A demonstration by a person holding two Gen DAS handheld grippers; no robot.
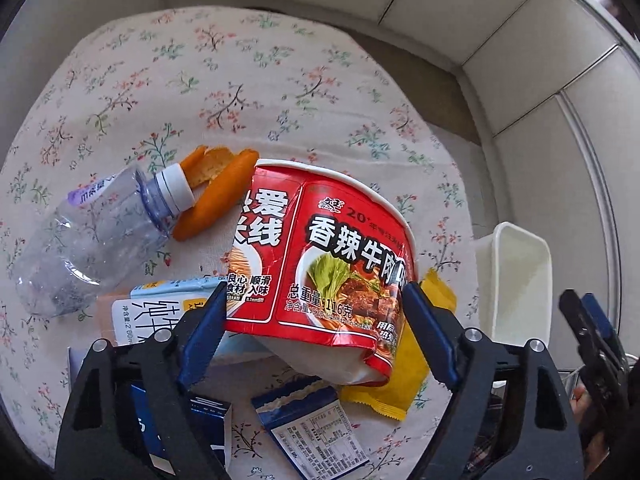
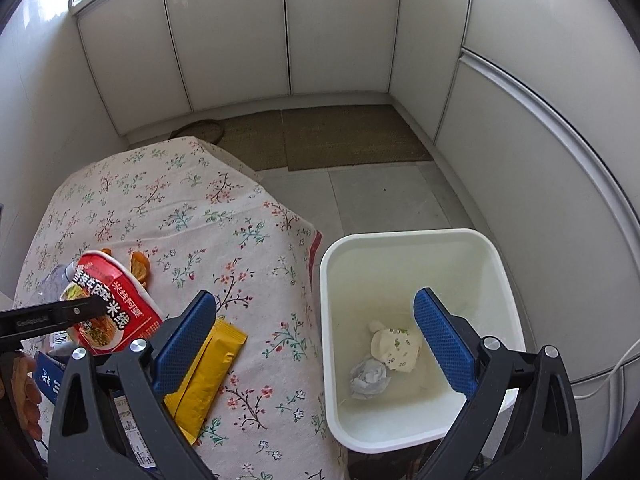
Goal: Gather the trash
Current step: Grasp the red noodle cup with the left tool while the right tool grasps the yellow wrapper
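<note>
My left gripper [image 1: 316,320] is shut on a red instant-noodle cup [image 1: 320,264], holding it tilted above the floral tablecloth [image 1: 200,80]; the cup also shows in the right wrist view [image 2: 108,308]. Under it lie a yellow packet [image 1: 400,372], a milk carton [image 1: 160,308], a blue wrapper [image 1: 312,428], orange peel [image 1: 216,192] and a clear plastic bottle [image 1: 92,236]. My right gripper [image 2: 316,340] is open and empty, over the gap between the table edge and the white bin [image 2: 416,240]. The bin holds crumpled paper [image 2: 370,378] and a wadded tissue [image 2: 396,346].
White cabinet doors [image 2: 320,32] line the walls. A brown mat [image 2: 344,140] lies on the tiled floor beyond the table. The bin stands on the floor at the table's right side, also in the left wrist view [image 1: 516,280].
</note>
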